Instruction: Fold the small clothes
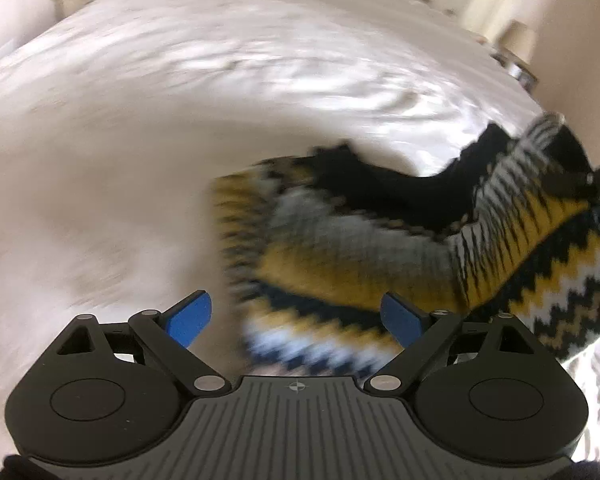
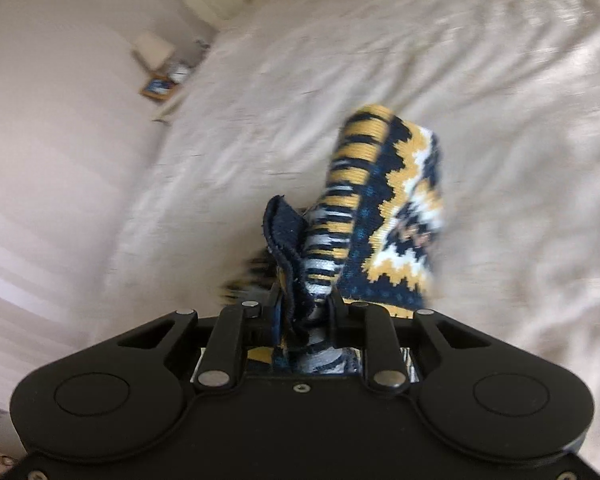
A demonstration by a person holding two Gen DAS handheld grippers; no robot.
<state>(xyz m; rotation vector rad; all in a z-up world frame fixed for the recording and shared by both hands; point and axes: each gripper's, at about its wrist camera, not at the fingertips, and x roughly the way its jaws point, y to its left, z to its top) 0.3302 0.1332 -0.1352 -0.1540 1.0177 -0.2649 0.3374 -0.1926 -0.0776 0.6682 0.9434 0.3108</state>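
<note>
Both cameras sit on the grippers, looking forward and down, close over the white bed point(image 1: 180, 100). Both views share the patterned knit sock point(image 1: 360, 248) and the bedsheet.

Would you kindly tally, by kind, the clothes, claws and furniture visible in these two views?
Knitted garment: 1, patterned yellow, navy and white
Claws: 2, the left claw open, the right claw shut on the garment
Bed: 1, with a pale cover
Bedside tables: 1
Total: 5
</note>
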